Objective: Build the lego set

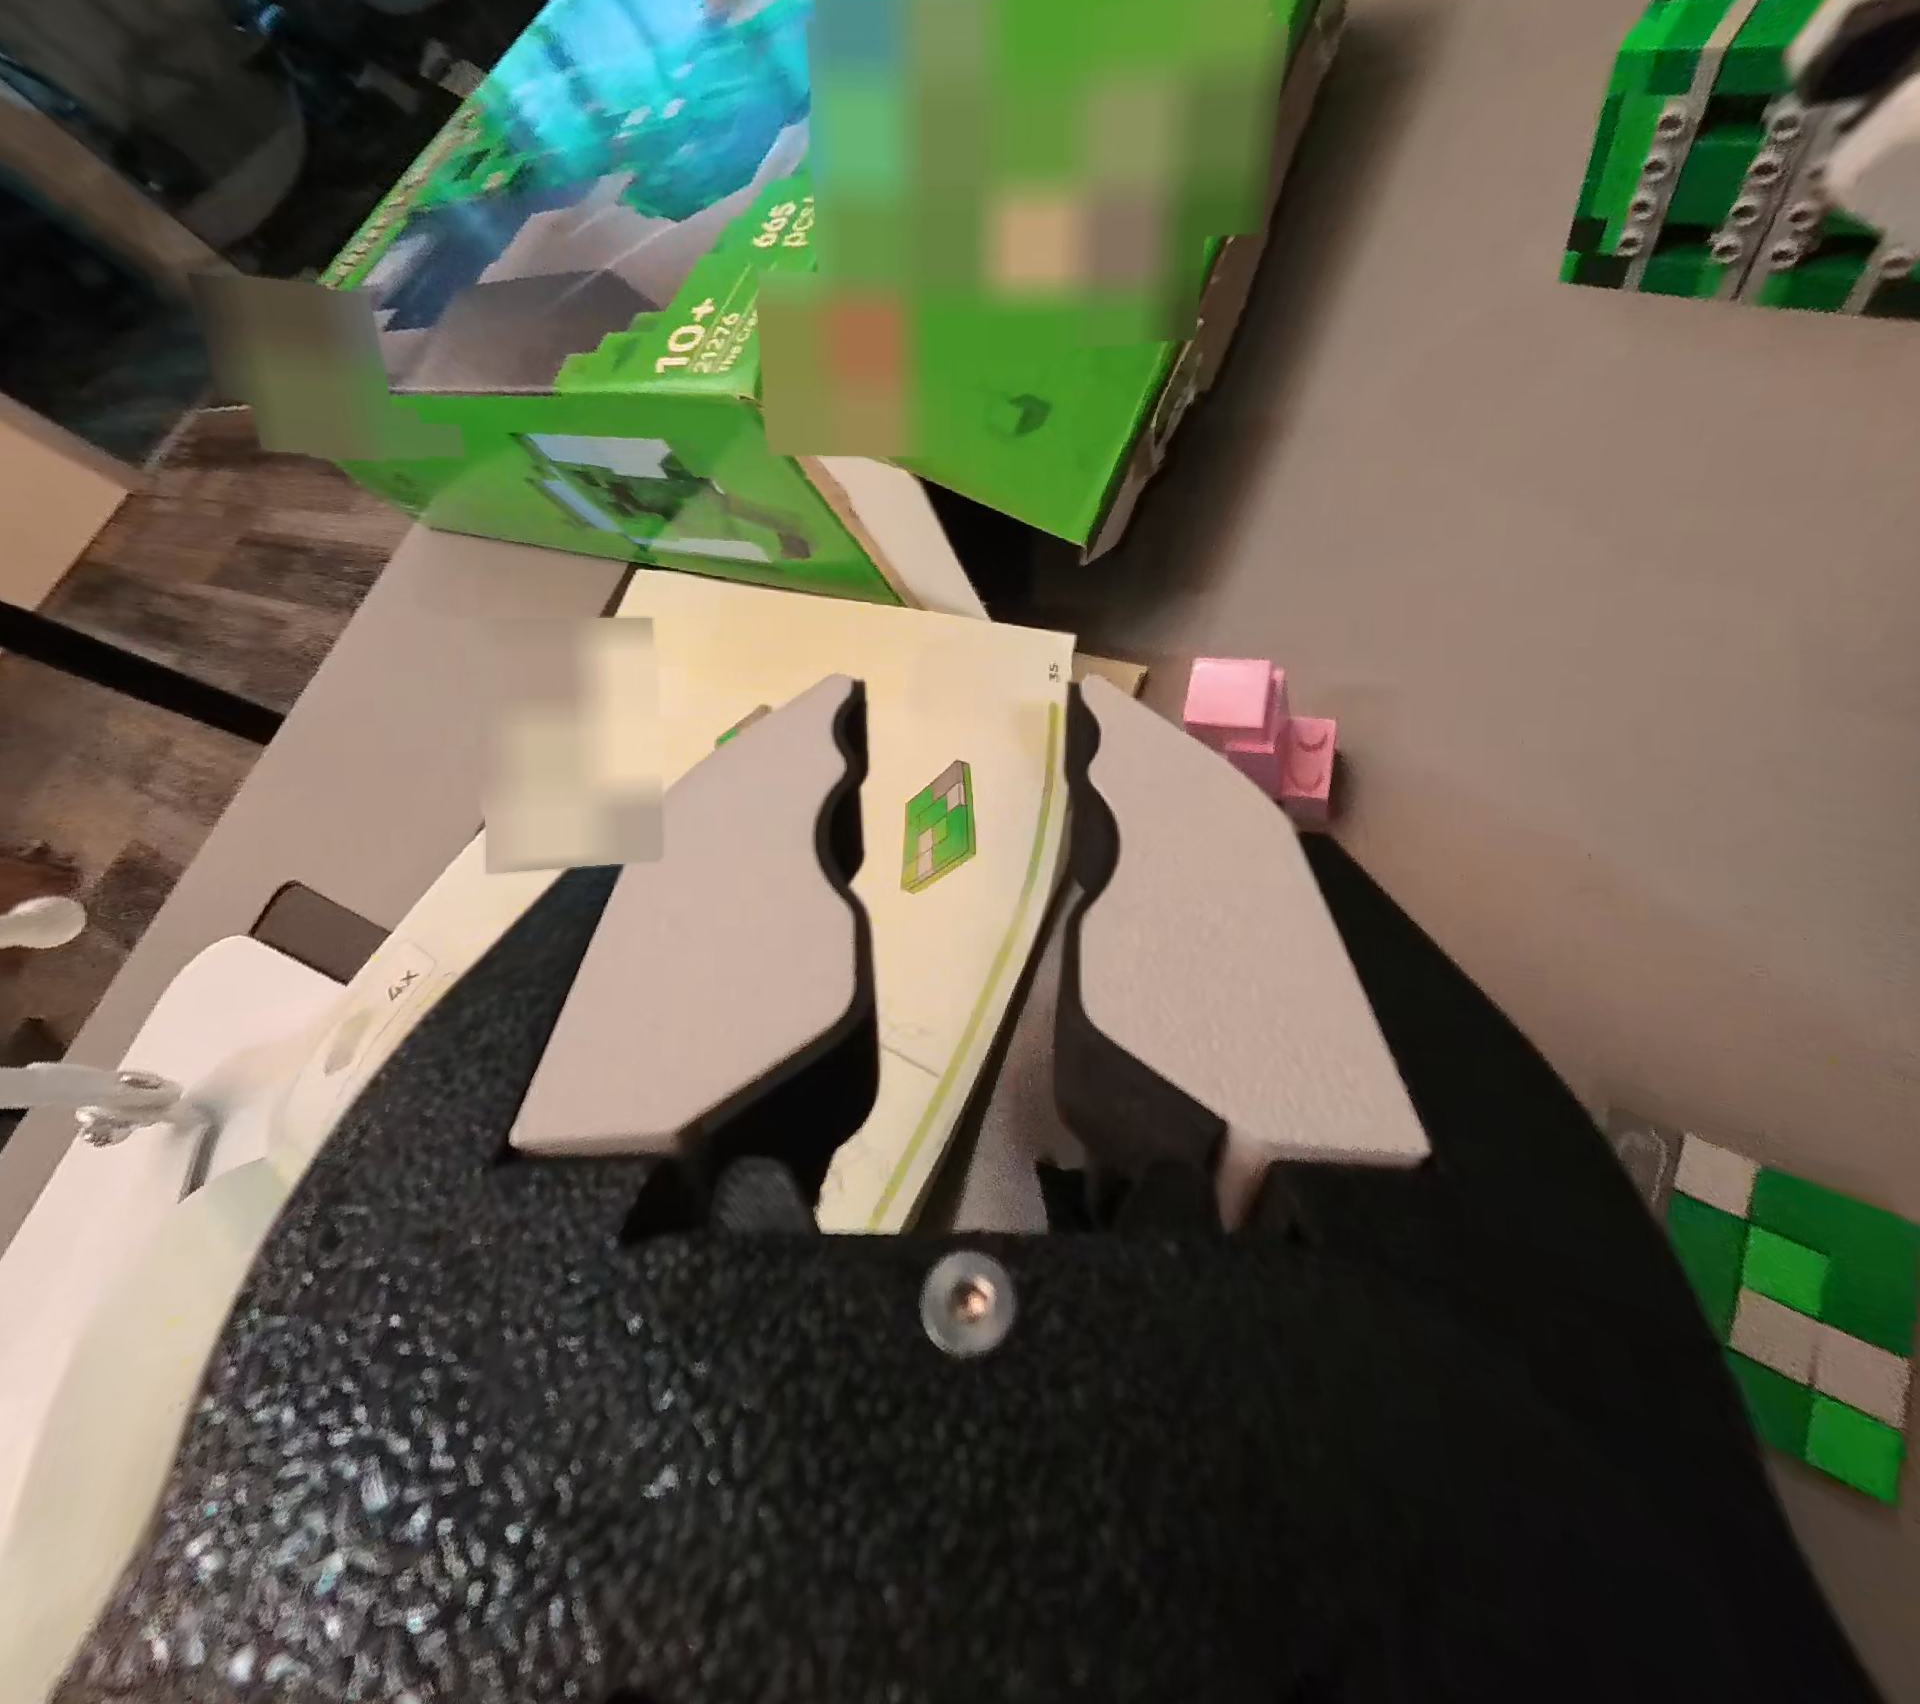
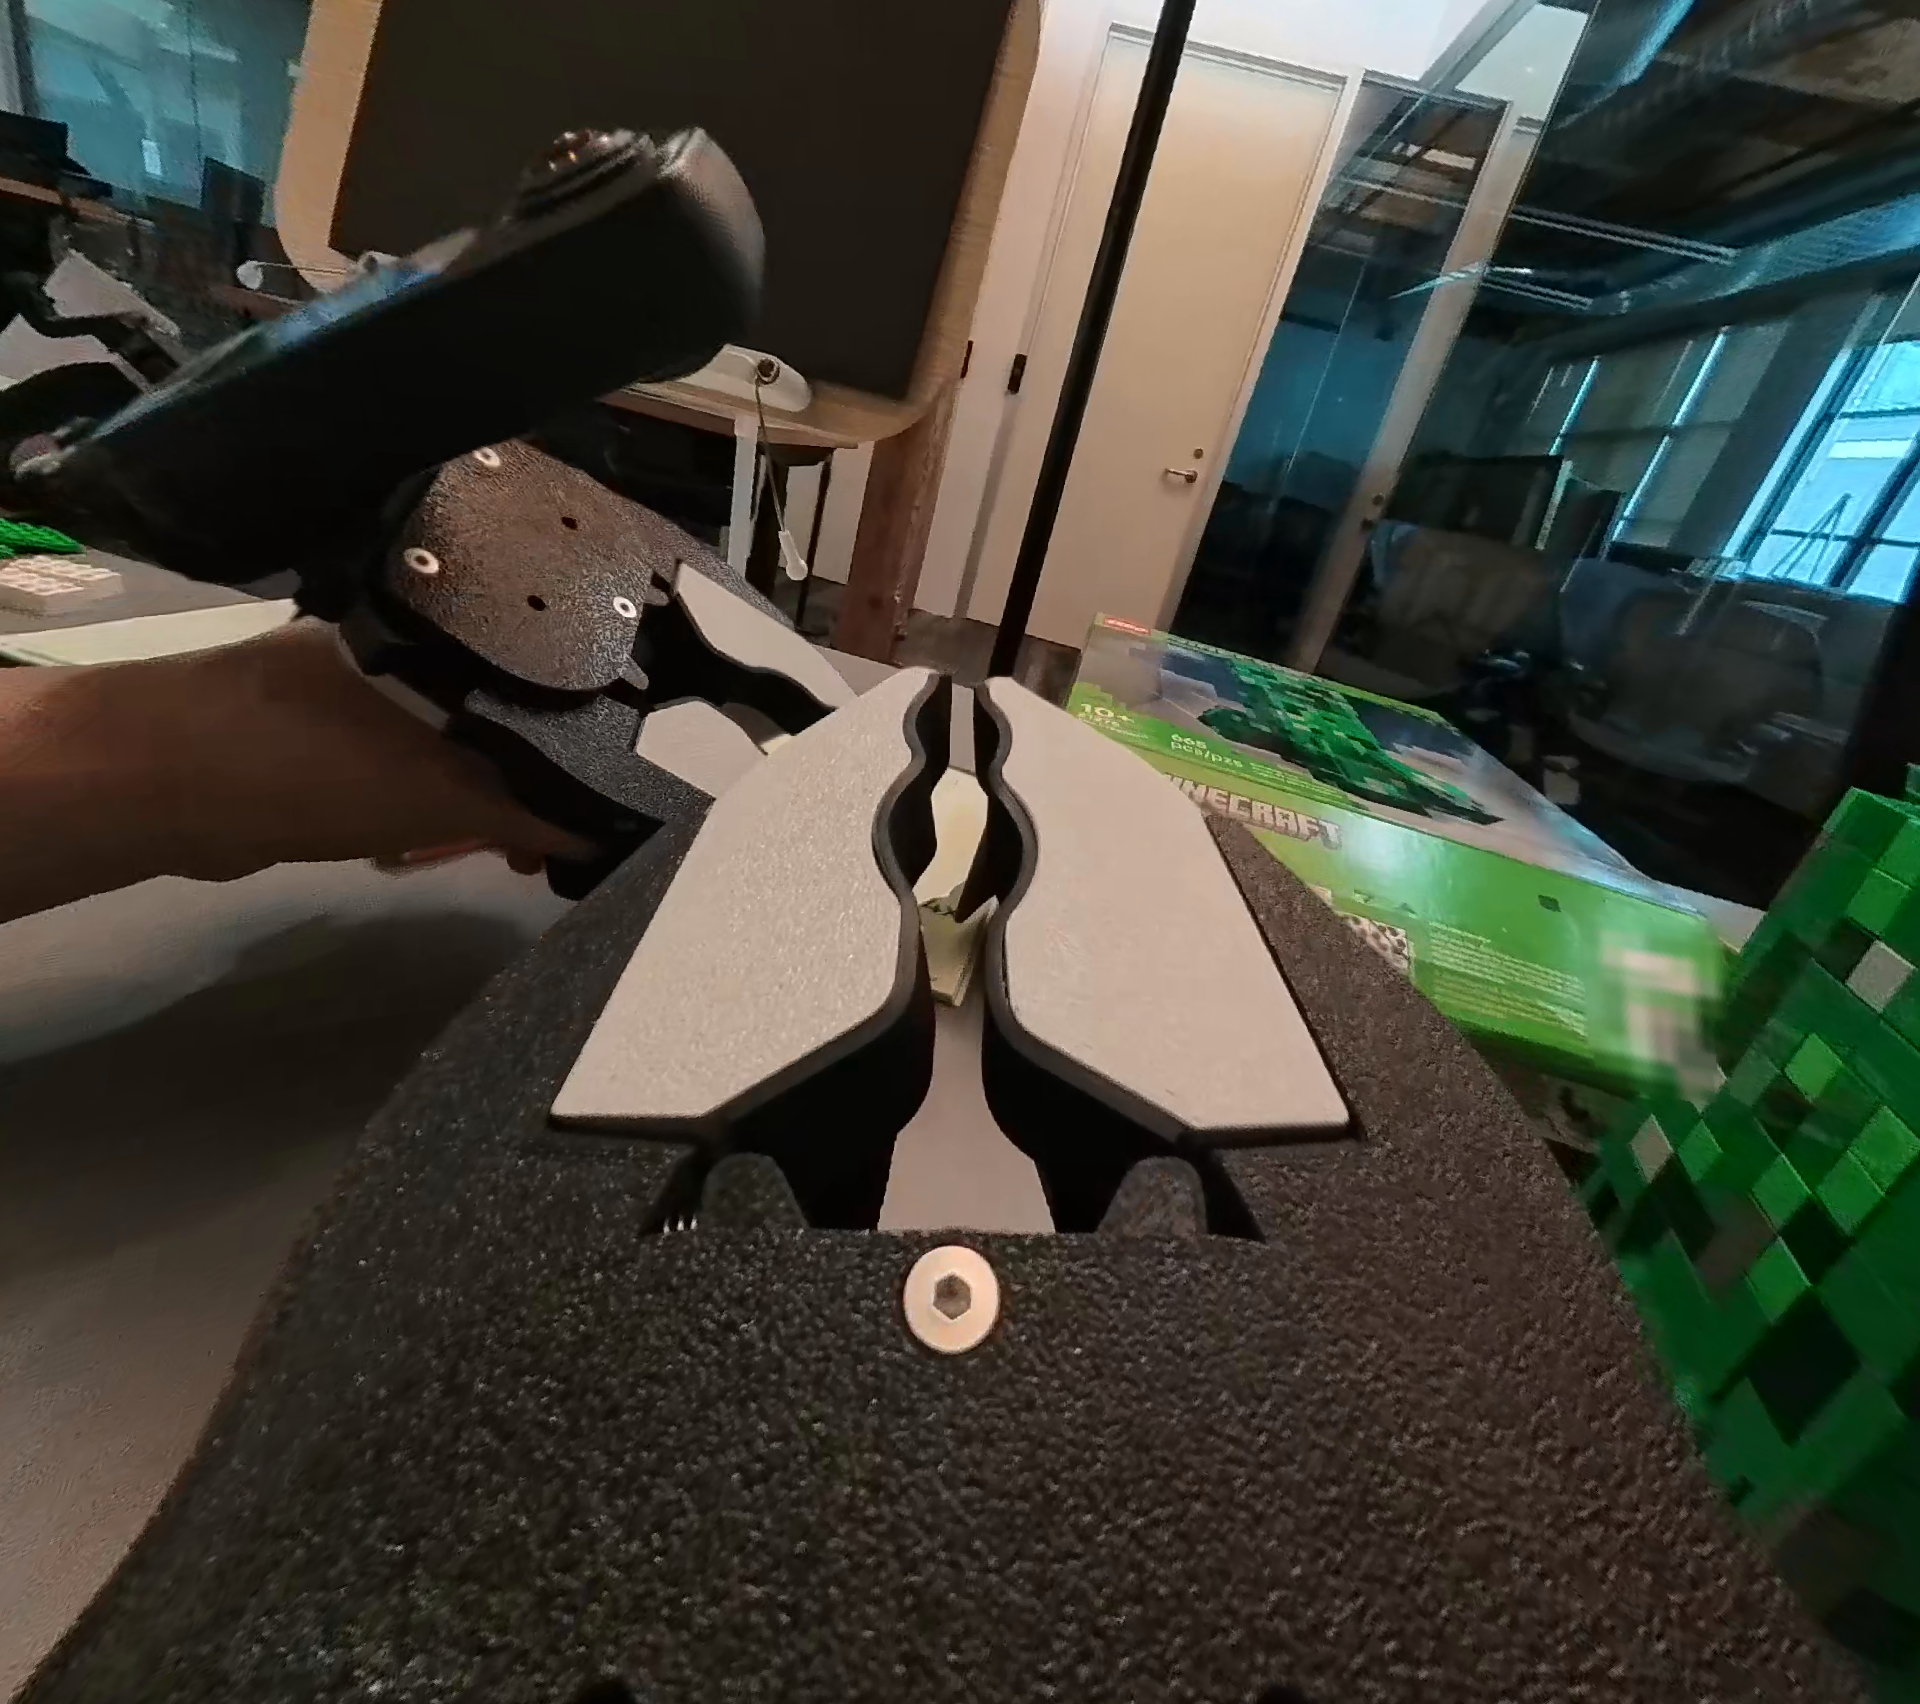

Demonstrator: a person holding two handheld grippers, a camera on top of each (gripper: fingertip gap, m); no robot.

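Booklet (image 1: 935,823) lies partly hidden behind left tool (image 1: 966,709).

Office: glass-walled meeting room (image 2: 1621,366) right of pale door (image 2: 1174,324), desks (image 2: 125,605) far left of door, exposed ceiling.

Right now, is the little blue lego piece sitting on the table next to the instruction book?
Not quite: the little lego piece is pink, not blue. The left wrist view shows it sitting on the grey table just right of the instruction book, as you said.
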